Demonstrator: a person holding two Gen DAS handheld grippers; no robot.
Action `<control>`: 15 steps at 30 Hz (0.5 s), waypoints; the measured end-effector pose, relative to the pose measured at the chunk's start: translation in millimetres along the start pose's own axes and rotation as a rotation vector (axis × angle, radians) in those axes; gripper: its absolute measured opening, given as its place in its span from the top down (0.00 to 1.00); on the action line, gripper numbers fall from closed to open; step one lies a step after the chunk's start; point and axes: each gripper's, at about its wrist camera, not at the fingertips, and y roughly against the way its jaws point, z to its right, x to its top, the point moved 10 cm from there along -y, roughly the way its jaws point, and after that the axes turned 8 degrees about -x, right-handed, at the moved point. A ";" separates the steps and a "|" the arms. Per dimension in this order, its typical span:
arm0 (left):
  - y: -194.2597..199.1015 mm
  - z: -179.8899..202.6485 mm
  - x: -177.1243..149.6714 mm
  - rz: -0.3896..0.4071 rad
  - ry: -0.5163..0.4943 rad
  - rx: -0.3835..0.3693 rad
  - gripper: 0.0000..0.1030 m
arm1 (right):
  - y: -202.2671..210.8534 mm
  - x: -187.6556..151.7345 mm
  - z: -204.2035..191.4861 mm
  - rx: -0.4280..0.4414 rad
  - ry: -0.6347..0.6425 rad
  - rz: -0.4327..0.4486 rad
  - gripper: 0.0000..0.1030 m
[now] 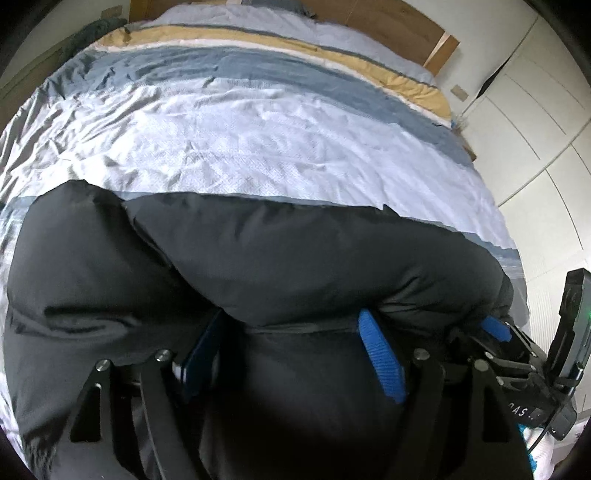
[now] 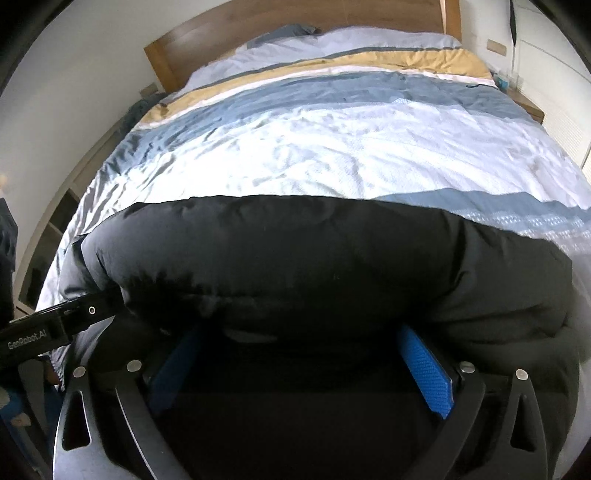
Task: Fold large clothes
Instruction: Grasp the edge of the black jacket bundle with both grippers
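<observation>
The black puffer jacket fills the lower half of both views, right against the cameras, its padded bulk lying on the near end of the bed. In the left wrist view the left gripper has its blue pads set wide apart, a thick fold of the jacket bulging between them; whether the pads press on the cloth cannot be told. In the right wrist view the right gripper likewise stands wide, jacket padding between its blue pads and dark shadow below.

The bed stretches away to the top of each frame under a striped duvet in pale blue, grey-blue, white and mustard. A wooden headboard runs across the upper edge. White wardrobe doors stand at the right of the left wrist view. The right gripper's body shows at lower right there, and the left gripper's black body at lower left of the right wrist view.
</observation>
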 end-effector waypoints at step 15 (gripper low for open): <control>-5.5 -110.2 23.6 -0.068 0.160 0.119 0.25 | -44.2 15.1 85.0 -0.020 -0.147 -0.063 0.00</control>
